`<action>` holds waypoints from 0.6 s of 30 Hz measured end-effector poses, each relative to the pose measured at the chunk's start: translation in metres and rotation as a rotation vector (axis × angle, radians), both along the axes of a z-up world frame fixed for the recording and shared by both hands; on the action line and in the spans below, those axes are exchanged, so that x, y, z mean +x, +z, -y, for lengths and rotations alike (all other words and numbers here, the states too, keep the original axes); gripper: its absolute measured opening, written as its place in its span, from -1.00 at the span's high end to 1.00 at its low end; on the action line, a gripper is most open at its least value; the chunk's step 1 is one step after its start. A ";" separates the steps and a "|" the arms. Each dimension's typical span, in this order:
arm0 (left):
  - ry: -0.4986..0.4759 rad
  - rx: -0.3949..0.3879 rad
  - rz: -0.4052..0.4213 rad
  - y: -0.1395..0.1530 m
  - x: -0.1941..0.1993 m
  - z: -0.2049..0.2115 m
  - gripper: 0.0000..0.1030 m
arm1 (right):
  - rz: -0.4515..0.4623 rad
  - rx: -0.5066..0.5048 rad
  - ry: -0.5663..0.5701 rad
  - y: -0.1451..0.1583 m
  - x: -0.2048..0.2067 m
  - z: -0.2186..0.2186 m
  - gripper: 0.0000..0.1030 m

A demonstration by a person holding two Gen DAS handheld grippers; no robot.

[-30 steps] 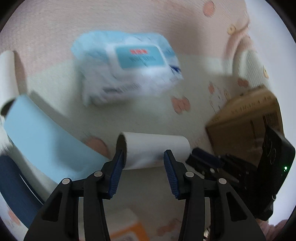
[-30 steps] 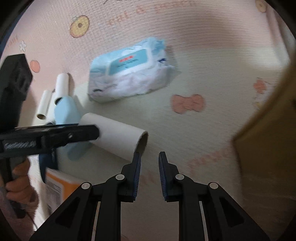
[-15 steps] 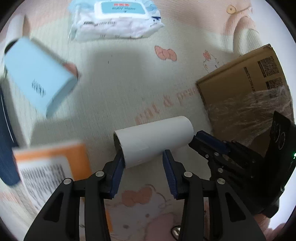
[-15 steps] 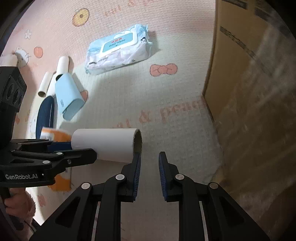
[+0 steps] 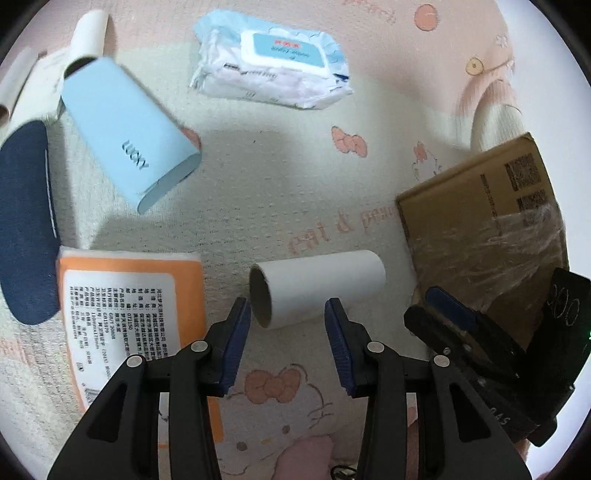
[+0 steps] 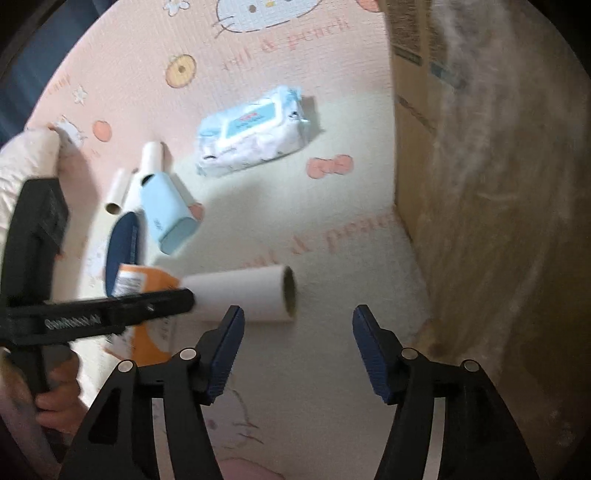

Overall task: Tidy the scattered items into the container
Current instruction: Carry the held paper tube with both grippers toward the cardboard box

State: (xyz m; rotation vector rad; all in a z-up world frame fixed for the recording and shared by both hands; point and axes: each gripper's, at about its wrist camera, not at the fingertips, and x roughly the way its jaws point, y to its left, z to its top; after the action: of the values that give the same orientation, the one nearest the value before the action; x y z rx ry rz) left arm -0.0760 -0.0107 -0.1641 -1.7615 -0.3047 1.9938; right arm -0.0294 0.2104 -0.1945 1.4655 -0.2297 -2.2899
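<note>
Roll [image 5: 317, 291], a white cardboard tube, is sitting crosswise between the left gripper [image 5: 288, 328] fingers, lifted above the mat [image 5: 258, 192]; whether the blue pads [image 5: 236, 339] are actually pinching it is unclear, since a gap is showing on both sides, so I cannot tell if it is gripped or just framed. From the right wrist view the roll [image 6: 243, 295] is sticking out past the left tool's tip, open end facing the right gripper [image 6: 297, 345], which is hanging wide open and empty, jaws well apart, probably readying to take over or help steer. Box [image 5: 480, 229], brown cardboard with plastic wrap on its side, is standing near on the right, likely the container, so the roll is being carried that way. Other clutter is lying on the mat: wipes pack [image 5: 273, 70] at the far side, blue case [image 5: 125, 129] tilted over thin tubes [image 5: 88, 26], a dark navy pouch [image 5: 26, 221], and an orange tissue pack [image 5: 129, 321] just beside the left fingers. All of that is waiting outside the box, so the task is looking early. Next move is likely needing the roll raised over the box rim, and a loose hold could drop it.
</note>
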 end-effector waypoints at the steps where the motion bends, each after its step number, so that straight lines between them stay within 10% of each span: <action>1: 0.010 -0.004 0.004 -0.003 -0.002 -0.001 0.11 | 0.007 -0.009 0.005 -0.002 -0.003 0.003 -0.14; 12: 0.065 0.125 0.032 -0.009 -0.007 0.002 0.11 | 0.077 -0.124 0.006 -0.024 -0.019 0.018 -0.13; 18: 0.052 0.106 0.013 -0.009 -0.005 -0.005 0.15 | 0.085 -0.151 -0.004 -0.026 -0.025 0.018 0.23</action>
State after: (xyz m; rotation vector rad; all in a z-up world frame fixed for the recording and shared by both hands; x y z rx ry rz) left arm -0.0806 -0.0058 -0.1730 -1.7175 -0.4559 1.9646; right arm -0.0541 0.1921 -0.2208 1.4873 -0.4206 -2.1638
